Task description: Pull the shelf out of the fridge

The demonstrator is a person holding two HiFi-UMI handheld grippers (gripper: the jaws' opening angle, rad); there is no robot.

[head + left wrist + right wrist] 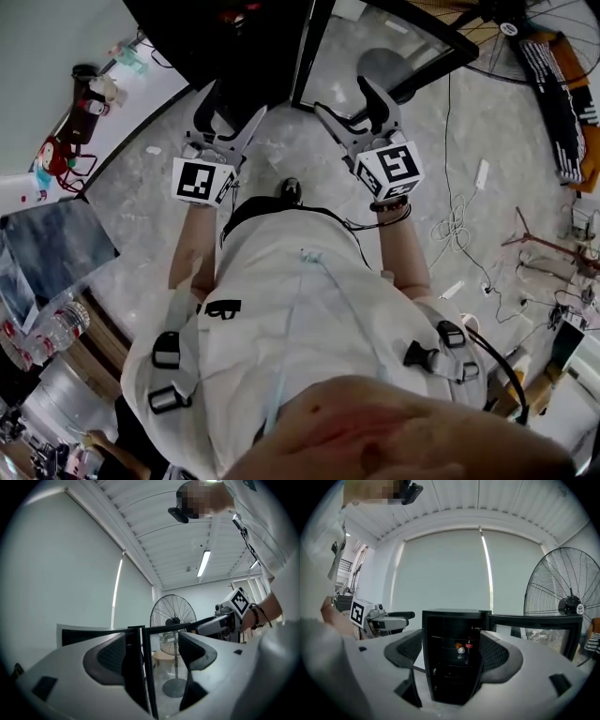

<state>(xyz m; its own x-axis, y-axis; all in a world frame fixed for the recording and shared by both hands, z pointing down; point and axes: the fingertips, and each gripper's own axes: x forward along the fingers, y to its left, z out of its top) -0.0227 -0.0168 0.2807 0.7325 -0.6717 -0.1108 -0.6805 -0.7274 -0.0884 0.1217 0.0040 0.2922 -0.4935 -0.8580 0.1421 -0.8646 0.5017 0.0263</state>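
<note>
The black fridge [452,658] stands open on the floor [281,155], right in front of the person. Its glass door [534,620] is swung out to the right. The shelf [449,637] is still inside. It lies flat, with its long side going across from wall to wall, so it has to come straight out toward the person. It is dark in there, so I cannot be sure which of the thin bars is the one to pull. A few small things [461,648] sit inside the fridge. The right gripper [342,94] looks straight into the fridge, with its fingers [494,653] apart and nothing between them. The left gripper [232,103] faces the edge of the door, and its fingers [110,656] are apart and empty too. Both are a little way back from the fridge and about as near as each other, but I think the right one is better lined up. There is open floor behind for pulling back. Watch the door on the right, the big fan [565,604] past it, and the cables [450,225] on the floor.
</note>
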